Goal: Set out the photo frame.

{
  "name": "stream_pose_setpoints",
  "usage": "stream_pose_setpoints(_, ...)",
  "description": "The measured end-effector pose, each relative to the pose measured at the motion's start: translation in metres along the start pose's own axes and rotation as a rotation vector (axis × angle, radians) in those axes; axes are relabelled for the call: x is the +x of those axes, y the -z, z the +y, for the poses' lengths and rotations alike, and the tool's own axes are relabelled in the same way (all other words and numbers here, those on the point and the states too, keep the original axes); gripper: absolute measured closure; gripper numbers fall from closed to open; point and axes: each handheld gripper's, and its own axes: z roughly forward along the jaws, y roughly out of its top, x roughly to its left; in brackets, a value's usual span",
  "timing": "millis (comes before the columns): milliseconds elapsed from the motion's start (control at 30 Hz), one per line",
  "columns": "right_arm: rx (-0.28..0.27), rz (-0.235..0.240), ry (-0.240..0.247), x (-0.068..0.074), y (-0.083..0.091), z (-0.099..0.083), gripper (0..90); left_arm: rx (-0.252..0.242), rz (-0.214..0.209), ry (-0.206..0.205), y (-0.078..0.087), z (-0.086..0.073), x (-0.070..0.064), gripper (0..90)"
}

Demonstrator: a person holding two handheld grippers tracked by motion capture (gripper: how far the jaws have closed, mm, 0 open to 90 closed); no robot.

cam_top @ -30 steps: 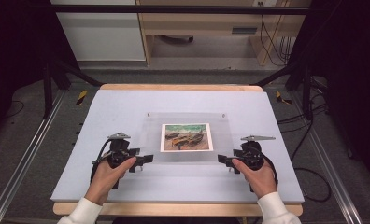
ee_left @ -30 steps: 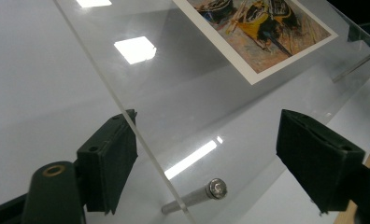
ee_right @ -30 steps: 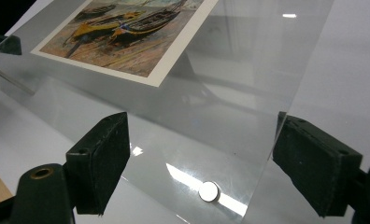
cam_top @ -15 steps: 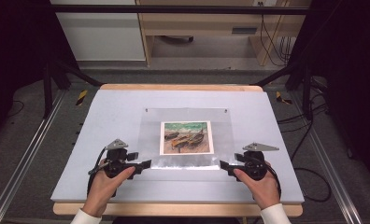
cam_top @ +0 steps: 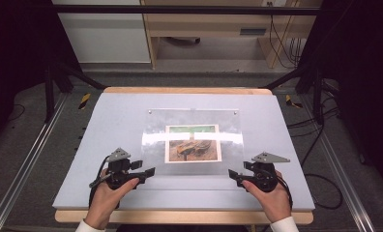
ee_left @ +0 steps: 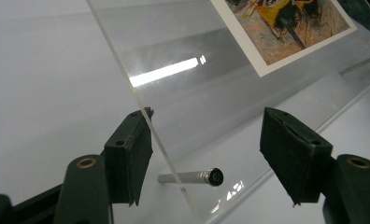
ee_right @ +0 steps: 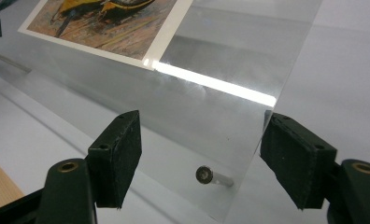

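Note:
A clear acrylic plate with a painted picture of boats under it lies mid-table. My left gripper is open at its near left corner, and my right gripper is open at its near right corner. In the left gripper view my left gripper straddles the plate, whose edge passes the left jaw, and a metal standoff pin lies between the jaws. In the right gripper view my right gripper frames the plate and a second pin.
The plate rests on a pale grey mat over a wooden table. Metal rails run along both sides on the floor. Cables trail at the right. A wooden bench stands behind the table.
Both hands have drawn the grippers back toward the near edge of the table, most of it in the first half second. The jaws stay open.

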Motion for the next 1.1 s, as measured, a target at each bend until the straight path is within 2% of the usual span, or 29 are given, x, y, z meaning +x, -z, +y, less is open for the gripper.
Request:
stream_pose_setpoints(67, -0.008, -0.005, 0.017, 0.001, 0.001, -0.001, 30.6, -0.006, 0.004, 0.004, 0.001, -0.001, -0.001, 35.0)
stream_pose_setpoints(233, -0.016, -0.012, 0.018, 0.003, 0.004, -0.005, 33.2, -0.018, 0.014, 0.006, 0.003, -0.005, -0.003, 37.8)
stream_pose_setpoints(600, -0.024, -0.037, 0.053, 0.008, 0.011, -0.013, 39.1, -0.026, 0.025, 0.000, 0.010, -0.012, -0.007, 43.8)
stream_pose_setpoints(700, -0.021, -0.038, 0.040, 0.009, 0.013, -0.016, 41.2, -0.025, 0.026, -0.001, 0.011, -0.013, -0.007, 45.1)
stream_pose_setpoints(1100, -0.025, -0.050, 0.046, 0.012, 0.017, -0.023, 46.7, -0.026, 0.034, 0.006, 0.015, -0.018, -0.010, 50.1)
